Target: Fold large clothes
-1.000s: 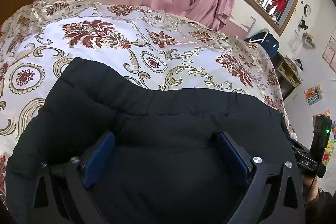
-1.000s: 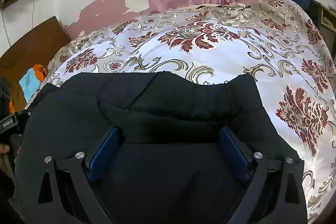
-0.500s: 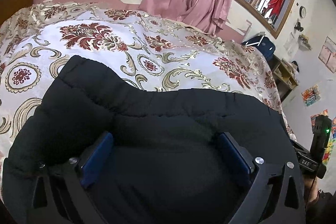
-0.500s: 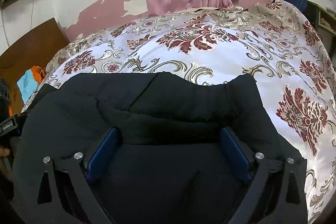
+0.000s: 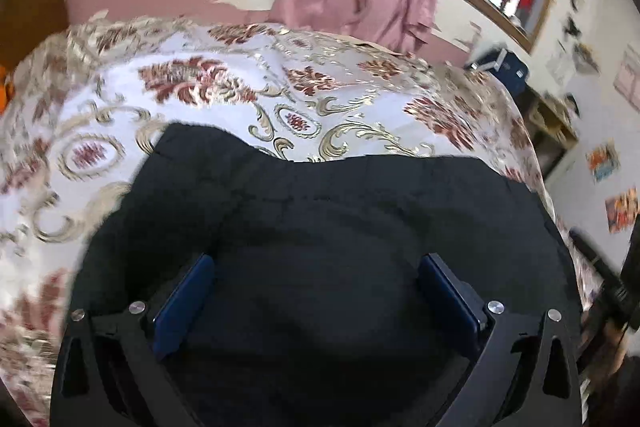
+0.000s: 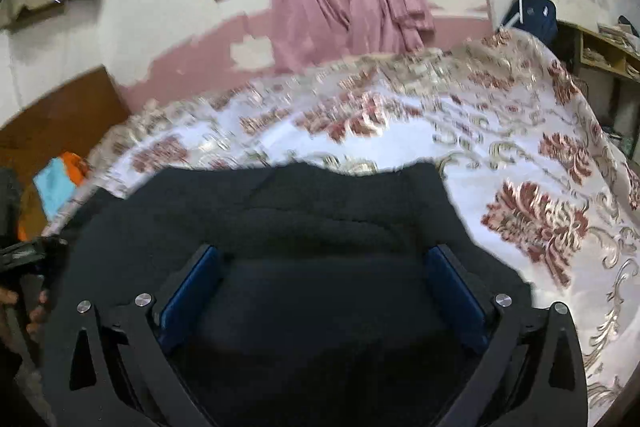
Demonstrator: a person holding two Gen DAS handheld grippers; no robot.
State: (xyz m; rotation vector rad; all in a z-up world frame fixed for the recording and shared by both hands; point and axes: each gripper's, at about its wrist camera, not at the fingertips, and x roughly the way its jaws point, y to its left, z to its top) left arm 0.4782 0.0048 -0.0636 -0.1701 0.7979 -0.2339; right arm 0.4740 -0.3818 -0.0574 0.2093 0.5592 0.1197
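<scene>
Both your grippers spread wide over the black jacket on the bed

Your left gripper (image 5: 316,267) has its jaws far apart, holding nothing, the black jacket (image 5: 320,219) lying between and beyond the pads; your right gripper (image 6: 324,259) has just been opening its jaws to full width, the jacket between them but ungripped, the flowered bedspread (image 6: 540,155) further ahead
</scene>
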